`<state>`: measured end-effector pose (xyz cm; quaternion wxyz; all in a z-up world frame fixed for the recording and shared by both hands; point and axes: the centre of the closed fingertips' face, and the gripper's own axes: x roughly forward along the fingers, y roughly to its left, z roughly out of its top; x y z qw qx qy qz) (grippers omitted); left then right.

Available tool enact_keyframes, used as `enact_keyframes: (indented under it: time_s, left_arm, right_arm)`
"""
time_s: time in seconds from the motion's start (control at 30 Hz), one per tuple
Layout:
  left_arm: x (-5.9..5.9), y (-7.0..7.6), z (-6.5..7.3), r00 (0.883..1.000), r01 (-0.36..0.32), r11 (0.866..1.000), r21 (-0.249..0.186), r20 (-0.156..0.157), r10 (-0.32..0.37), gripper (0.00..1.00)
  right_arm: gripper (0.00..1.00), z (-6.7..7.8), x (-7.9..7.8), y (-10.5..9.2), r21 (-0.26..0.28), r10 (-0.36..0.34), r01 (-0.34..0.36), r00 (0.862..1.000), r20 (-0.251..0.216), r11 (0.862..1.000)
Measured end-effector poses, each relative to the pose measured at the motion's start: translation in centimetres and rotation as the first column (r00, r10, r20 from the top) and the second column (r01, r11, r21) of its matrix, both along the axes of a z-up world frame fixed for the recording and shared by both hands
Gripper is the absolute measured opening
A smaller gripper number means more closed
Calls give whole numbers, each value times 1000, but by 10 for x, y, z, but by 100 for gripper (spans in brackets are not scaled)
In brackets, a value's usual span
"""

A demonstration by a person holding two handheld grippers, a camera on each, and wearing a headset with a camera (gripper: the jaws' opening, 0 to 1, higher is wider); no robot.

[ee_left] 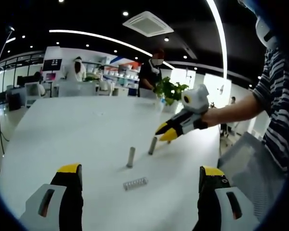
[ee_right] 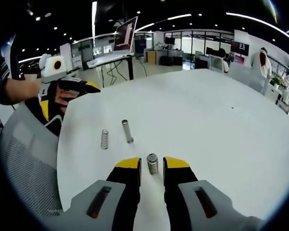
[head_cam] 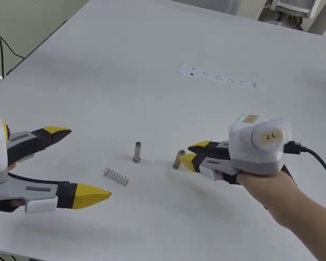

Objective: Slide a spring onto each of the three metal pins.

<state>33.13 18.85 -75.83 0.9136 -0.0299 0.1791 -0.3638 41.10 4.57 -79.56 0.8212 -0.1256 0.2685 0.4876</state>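
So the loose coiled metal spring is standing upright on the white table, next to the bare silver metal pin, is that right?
No. The loose coiled metal spring is lying on its side on the white table, next to the bare silver metal pin; the head view shows it.

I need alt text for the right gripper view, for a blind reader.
Yellow-tipped jaws of the right gripper flank a spring-wrapped pin on a white table. Beyond are an upright bare pin and a loose spring.
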Motion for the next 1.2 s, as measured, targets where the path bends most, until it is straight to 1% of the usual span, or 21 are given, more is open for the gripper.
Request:
enact_keyframes:
  time_s: [0.07,0.1,0.17,0.23,0.27,0.3,0.37,0.43,0.53,0.67,0.8,1.0,1.17,1.2]
  left_arm:
    - [-1,-1,0,1000,4,1000,3,-2,-4,98]
    - [-1,-1,0,1000,6,1000,4,0,-6,98]
    - [-1,-2,0,1000,7,1000,4,-1,-7,98]
    - [0,-3,1,1000,10,1000,2,0,-10,98]
    - [0,-4,1,1000,11,1000,3,1,-11,98]
    - [0,-4,1,1000,12,1000,4,2,-12,98]
    - [1,-5,2,1000,13,1000,3,2,-13,98]
    - [1,-6,2,1000,17,1000,2,2,-17,98]
    - [0,-7,1,1000,22,1000,7,1,-22,97]
    - [0,-7,1,1000,20,1000,7,0,-20,98]
    - [0,-7,0,1000,17,1000,4,-2,-17,98]
    - [-4,-9,-1,1000,22,1000,4,-7,-22,98]
    - [-5,-7,-3,1000,20,1000,5,-11,-20,98]
    - [-6,-7,-3,1000,19,1000,6,-11,-19,98]
  right_arm:
    - [16,5,-2,-3,37,-22,23,1000,-17,999]
    - [16,6,-3,-5,47,-31,32,999,-27,998]
    - [16,7,-7,-10,53,-40,41,999,-29,998]
    - [15,8,-11,-12,82,-55,59,997,-51,995]
    - [15,9,-14,-12,108,-67,75,995,-76,991]
    - [16,11,-15,-12,159,-90,108,989,-118,981]
    - [16,10,-18,-16,195,-117,148,980,-161,970]
    - [16,7,-19,-21,191,-126,156,979,-160,969]
    - [15,2,-26,-26,190,-139,171,975,-172,967]
    - [15,1,-32,-29,202,-146,184,971,-191,962]
    - [15,-1,-36,-27,197,-139,176,972,-191,964]
    - [15,-5,-40,-19,188,-117,154,974,-194,970]
    - [15,-13,-46,-4,164,-83,116,977,-196,980]
    - [15,-13,-48,2,162,-67,100,978,-197,982]
